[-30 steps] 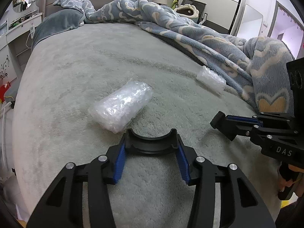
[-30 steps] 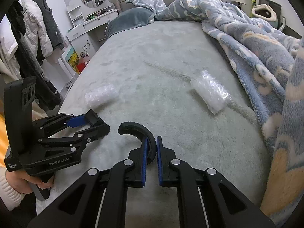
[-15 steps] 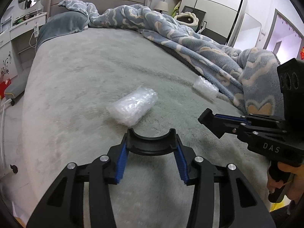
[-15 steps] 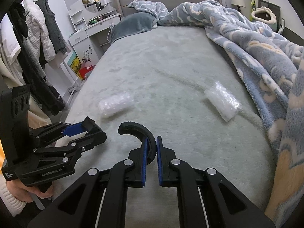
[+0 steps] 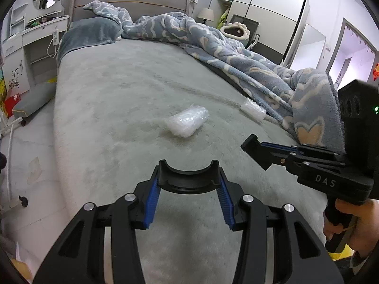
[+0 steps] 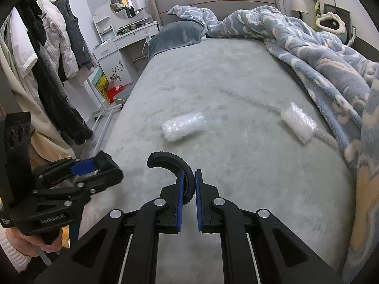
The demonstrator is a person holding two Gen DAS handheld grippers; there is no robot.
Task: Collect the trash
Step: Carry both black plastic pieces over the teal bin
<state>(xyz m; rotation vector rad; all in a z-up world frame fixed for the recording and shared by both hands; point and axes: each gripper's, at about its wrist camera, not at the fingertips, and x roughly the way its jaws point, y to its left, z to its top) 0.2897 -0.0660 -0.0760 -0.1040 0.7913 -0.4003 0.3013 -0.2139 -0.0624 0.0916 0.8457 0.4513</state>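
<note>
Two clear bubble-wrap bundles lie on the grey bed cover. The nearer one (image 5: 187,123) (image 6: 182,126) lies mid-bed. The smaller one (image 5: 253,110) (image 6: 298,122) lies by the edge of the blue blanket. My left gripper (image 5: 188,187) is open and empty, above the bed's near edge, well short of the nearer bundle; it also shows in the right wrist view (image 6: 99,168). My right gripper (image 6: 188,184) is shut and empty, to the right of the left one; it also shows in the left wrist view (image 5: 257,149).
A rumpled blue patterned blanket (image 6: 319,54) covers the bed's right side and far end. A grey pillow (image 6: 176,35) lies at the headboard. A white dresser (image 6: 120,47) and hanging clothes (image 6: 47,59) stand left of the bed. A wardrobe (image 5: 265,16) is at the far right.
Both grippers have pulled back from the bed, so the two bundles look farther away. The jaws have kept their states: left open, right shut.
</note>
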